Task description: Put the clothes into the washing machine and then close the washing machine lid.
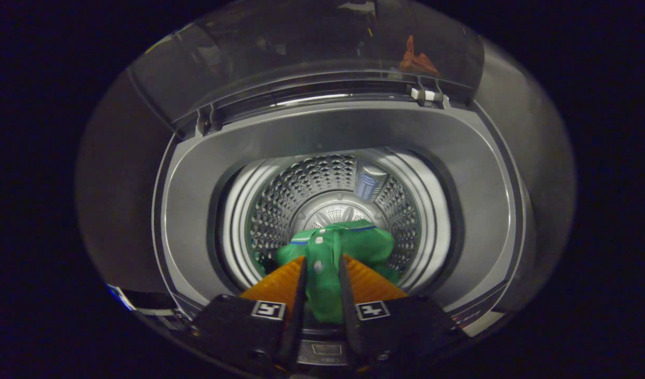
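Gripper: my gripper (322, 263) points down into the open top of the washing machine (196, 210), and its two orange fingers (280, 284) are closed in on a green garment, one on each side of the cloth.
Clothes: the green garment (333, 247) is pinched between my fingers and bunches out just ahead of their tips; I can see white buttons down its front and a blue-and-white stripe along a folded edge.
Garment position: it hangs inside the mouth of the drum, over the near part of the drum's wall; whether it touches the drum I cannot tell.
Drum: the perforated metal drum (280, 205) lies beyond my fingers, with its pale ribbed floor showing past the garment at the far bottom.
Filter: a light blue-grey panel (371, 181) sits on the drum's far wall, beyond the garment.
Tub rim: a broad grey ring surrounds the drum opening on all sides of my fingers.
Lid: the washing machine lid (301, 52) stands raised at the far side, well beyond my fingertips, dark and see-through, hinged along the back edge.
Reflection: an orange smudge (414, 58) shows on the lid's glass; what it is I cannot tell.
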Demonstrator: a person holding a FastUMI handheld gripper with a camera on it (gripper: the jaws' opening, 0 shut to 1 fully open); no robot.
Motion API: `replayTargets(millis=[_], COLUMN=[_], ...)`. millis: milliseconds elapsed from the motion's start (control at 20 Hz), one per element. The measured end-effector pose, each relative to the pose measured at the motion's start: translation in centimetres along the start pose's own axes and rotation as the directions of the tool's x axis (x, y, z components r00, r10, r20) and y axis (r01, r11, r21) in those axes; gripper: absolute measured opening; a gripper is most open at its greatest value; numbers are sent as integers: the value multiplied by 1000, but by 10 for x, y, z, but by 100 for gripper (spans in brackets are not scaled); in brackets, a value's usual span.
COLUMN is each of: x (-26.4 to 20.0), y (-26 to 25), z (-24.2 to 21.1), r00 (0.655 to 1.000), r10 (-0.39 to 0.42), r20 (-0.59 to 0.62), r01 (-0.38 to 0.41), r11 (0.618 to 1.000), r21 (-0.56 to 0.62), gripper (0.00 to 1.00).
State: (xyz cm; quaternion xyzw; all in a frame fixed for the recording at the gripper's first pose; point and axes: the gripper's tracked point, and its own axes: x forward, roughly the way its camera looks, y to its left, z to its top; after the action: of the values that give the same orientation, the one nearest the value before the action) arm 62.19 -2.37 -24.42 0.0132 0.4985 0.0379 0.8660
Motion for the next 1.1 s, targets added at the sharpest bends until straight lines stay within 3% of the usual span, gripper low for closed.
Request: replayTargets(millis=[200,450,700,1100], x=[-5,-22,-57,-147], y=[-3,-6,-1,12], z=[3,11,32,89], r00=[998,988,956,847], r10=[-26,-42,-17,2], r20=[59,151,293,531], r01=[27,54,57,137], r11=[999,996,990,965], r21=[-23,-71,-126,-223], gripper=[68,68,68,68])
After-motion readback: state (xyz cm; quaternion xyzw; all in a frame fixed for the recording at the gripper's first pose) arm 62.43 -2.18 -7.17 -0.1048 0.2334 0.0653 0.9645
